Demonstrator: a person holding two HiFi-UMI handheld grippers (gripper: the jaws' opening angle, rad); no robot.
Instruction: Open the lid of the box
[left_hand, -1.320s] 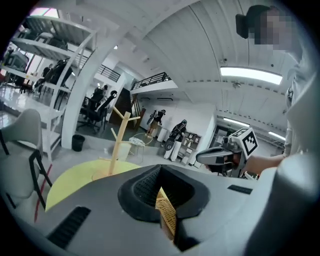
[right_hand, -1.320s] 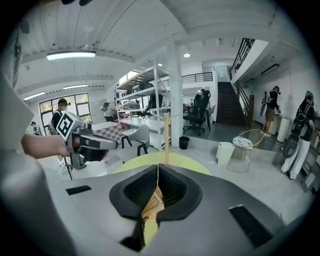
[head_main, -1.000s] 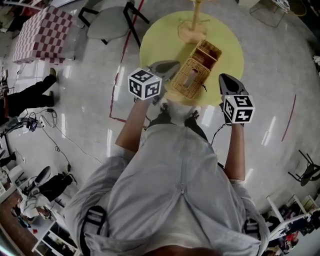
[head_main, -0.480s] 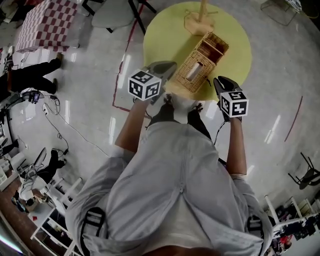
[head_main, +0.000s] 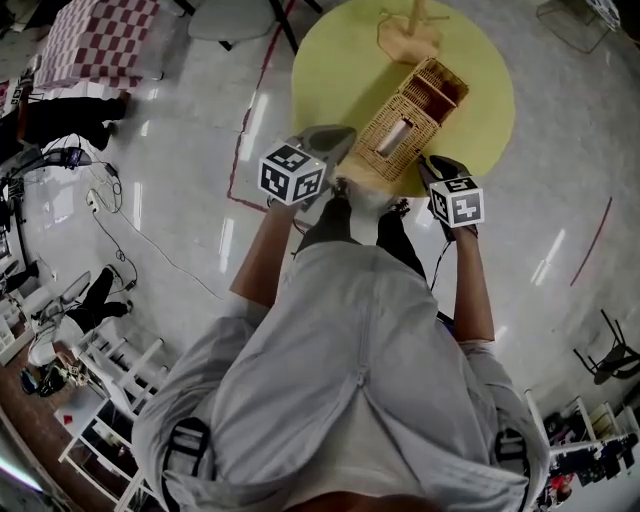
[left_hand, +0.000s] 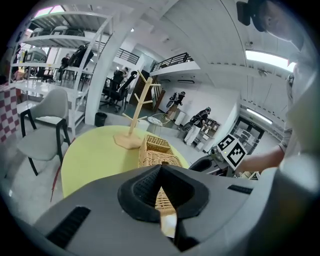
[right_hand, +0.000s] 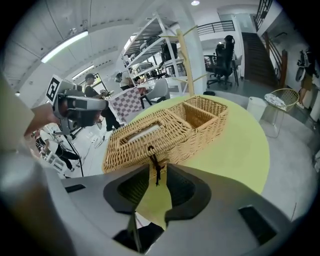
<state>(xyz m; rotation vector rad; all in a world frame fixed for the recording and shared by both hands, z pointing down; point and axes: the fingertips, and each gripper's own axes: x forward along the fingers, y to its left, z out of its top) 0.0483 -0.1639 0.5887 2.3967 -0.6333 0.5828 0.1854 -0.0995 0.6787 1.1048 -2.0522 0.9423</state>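
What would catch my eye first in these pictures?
A woven wicker box, lid closed, lies on a round yellow table below the person. The right tool sits at its near edge; its jaws have just been opening, and the lid's dark cord loop hangs between them, ungripped. A bare wooden stand rises at the table's far side.

Bright, even light; white glare streaks on the floor (head_main: 252, 115) beside the table (head_main: 330, 70); fisheye-bent edges; gripper views' corners black.

Wooden peg stand (head_main: 405, 42) on yellow round table (head_main: 330, 70) — grey chair (head_main: 230, 18), checked cloth (head_main: 100, 35) nearby.
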